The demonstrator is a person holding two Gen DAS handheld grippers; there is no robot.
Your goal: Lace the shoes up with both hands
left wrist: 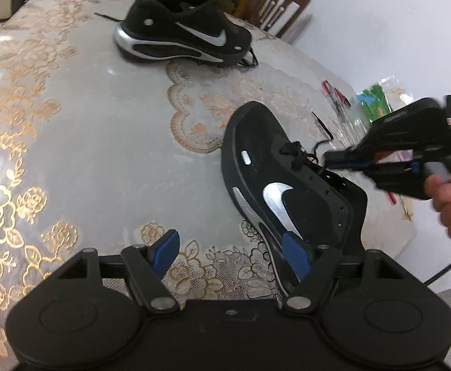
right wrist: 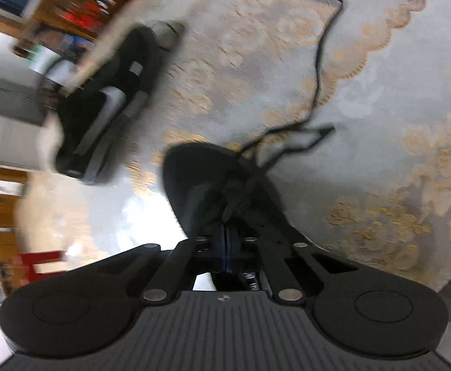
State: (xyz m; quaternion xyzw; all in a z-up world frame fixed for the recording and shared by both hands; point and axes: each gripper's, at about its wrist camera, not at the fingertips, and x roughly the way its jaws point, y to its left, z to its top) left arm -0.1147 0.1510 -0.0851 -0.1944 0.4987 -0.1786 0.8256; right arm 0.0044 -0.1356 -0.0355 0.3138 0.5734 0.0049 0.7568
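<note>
- Right gripper [left wrist: 329,158]: jaws together over the near shoe [left wrist: 287,185]; lace [right wrist: 318,71] grip unclear
- Left gripper [left wrist: 233,255]: jaws apart, empty; best steadying the heel
- Pull lace gently

Floral-clothed table [left wrist: 101,130] bears two black shoes [left wrist: 182,31] [left wrist: 284,179].

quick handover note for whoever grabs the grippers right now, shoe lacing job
Left gripper: open, holding nothing, low beside the near shoe.
Right gripper: shut at the near shoe's eyelets; whether it pinches the lace is hidden.
Near shoe: laced only near the toe, upper eyelets bare, loose lace ends trailing on the table.
Far shoe: at the table's far side, untouched.
Left: thread the remaining eyelets, then tie.
</note>
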